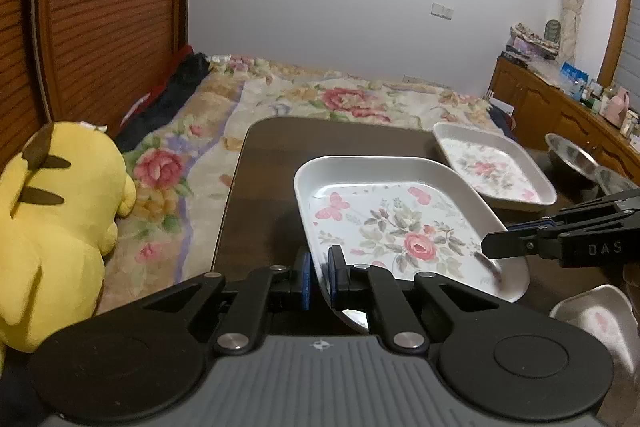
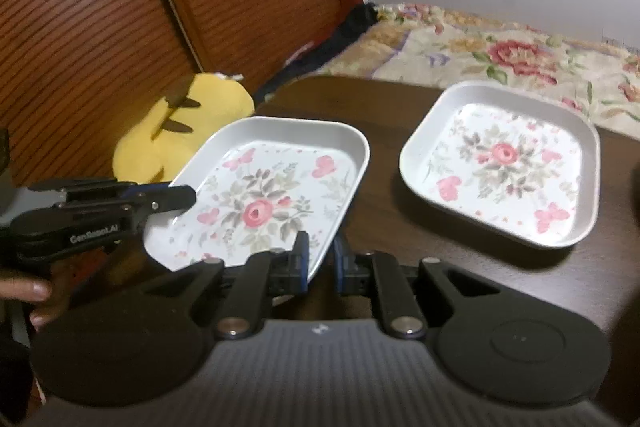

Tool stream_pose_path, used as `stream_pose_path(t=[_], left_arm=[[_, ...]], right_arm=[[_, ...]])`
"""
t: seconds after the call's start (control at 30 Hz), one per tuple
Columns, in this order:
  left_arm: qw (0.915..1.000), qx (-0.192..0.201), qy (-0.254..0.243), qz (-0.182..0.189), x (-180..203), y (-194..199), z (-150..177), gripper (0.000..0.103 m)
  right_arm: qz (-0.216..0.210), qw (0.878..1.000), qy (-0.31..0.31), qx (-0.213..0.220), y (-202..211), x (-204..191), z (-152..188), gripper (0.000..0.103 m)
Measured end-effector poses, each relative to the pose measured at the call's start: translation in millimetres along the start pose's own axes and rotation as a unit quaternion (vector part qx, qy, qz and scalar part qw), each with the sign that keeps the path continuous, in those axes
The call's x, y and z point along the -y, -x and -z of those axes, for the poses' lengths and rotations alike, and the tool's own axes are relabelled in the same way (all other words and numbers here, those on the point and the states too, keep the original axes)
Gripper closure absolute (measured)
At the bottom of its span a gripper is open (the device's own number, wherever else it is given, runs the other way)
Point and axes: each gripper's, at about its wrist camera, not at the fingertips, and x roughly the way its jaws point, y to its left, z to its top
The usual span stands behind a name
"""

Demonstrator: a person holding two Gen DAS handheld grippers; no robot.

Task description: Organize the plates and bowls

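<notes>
A square white plate with a rose and butterfly print (image 1: 400, 219) (image 2: 260, 187) is held between both grippers over the dark wooden table (image 1: 264, 187) (image 2: 380, 115). My left gripper (image 1: 320, 275) (image 2: 180, 197) is shut on the plate's left rim. On the opposite rim my right gripper (image 2: 320, 255) (image 1: 496, 245) is shut as well. A second matching plate (image 1: 496, 163) (image 2: 500, 163) lies flat on the table at the far right. A steel bowl (image 1: 572, 155) stands beyond it, and a small floral dish (image 1: 596, 311) shows at the lower right.
A yellow plush toy (image 1: 60, 227) (image 2: 180, 123) sits left of the table on a floral bedspread (image 1: 320, 95) (image 2: 500, 43). Slatted wooden doors (image 1: 100, 7) rise behind it. A cluttered wooden cabinet (image 1: 540, 99) runs along the right. A person's hand (image 2: 36, 291) holds the left gripper.
</notes>
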Motion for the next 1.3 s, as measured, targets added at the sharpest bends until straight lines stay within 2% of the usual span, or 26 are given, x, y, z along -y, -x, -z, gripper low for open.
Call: stream_pose_path(t=[0.43,0.77,1.3], left_arm=[[0.9989,0.03,-0.025,0.024,48,43,-11,0.093],[0.9968,0.047,-0.052,0.038,88,70,-7,0.091],[0.9951,0.047,-0.062,0.061,121,104,15,0.089]], right_arm=[[0.02,0.998,-0.011,0.052,72,13,11,0.089],[0.03,0.996,-0.025,0.081,113,25,33,0.089],[0.031,0.995,-0.042,0.087,149,34,69,0.09]])
